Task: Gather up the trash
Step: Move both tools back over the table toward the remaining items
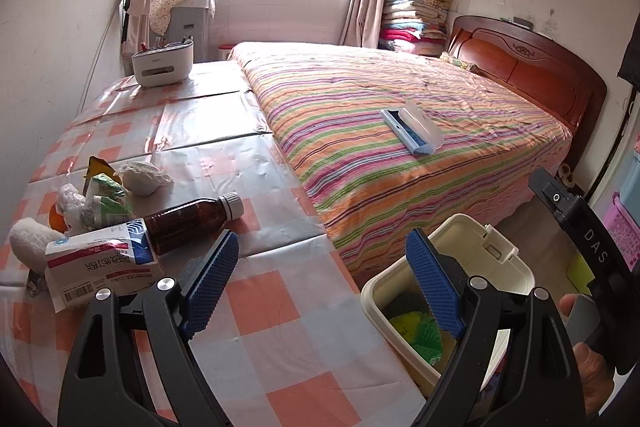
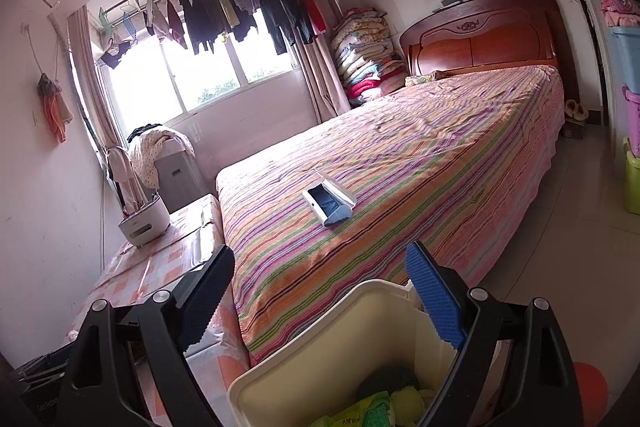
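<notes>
Checked orange-and-white plastic covers the surface (image 1: 256,307), whose right edge butts against the striped bed (image 1: 400,147), leaving open room ahead of the trash. One cream bin (image 1: 516,267) sits off the near corner, already holding green wrappers. One brown bottle (image 1: 192,219), one medicine box (image 1: 100,267) and several crumpled wrappers (image 1: 104,199) crowd the surface's left side. Left hand-held gripper (image 1: 320,283) is spread wide and empty; right hand-held gripper (image 2: 320,303) is open too, its right finger against the bin's rim.
</notes>
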A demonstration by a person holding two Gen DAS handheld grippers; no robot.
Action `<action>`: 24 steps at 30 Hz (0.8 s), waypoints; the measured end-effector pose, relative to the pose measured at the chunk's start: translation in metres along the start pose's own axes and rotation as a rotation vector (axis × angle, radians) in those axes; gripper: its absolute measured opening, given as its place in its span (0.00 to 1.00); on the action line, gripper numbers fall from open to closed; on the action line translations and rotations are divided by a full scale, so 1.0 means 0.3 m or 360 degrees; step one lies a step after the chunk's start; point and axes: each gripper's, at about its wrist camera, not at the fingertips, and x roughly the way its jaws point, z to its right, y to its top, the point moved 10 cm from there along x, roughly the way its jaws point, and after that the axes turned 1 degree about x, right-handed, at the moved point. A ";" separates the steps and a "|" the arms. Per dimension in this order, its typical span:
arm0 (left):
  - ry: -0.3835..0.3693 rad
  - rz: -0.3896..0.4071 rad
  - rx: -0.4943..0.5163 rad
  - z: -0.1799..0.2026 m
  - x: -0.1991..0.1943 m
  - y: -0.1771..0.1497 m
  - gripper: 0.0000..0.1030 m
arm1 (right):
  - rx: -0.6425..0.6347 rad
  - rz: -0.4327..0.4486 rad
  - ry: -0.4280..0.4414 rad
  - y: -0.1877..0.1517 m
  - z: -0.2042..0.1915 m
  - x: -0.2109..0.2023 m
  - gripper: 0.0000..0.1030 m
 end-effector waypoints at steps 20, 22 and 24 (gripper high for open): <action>0.0490 0.0063 -0.0518 -0.732 -0.277 -0.076 0.82 | -0.0386 -0.0256 0.0401 -0.259 -0.499 0.030 0.82; 0.0566 0.0061 -0.0568 -0.825 -0.303 -0.080 0.82 | -0.0439 -0.0295 0.0449 -0.289 -0.553 0.040 0.82; 0.0657 0.0036 -0.0600 -0.925 -0.318 -0.085 0.82 | -0.0520 -0.0329 0.0513 -0.322 -0.618 0.043 0.82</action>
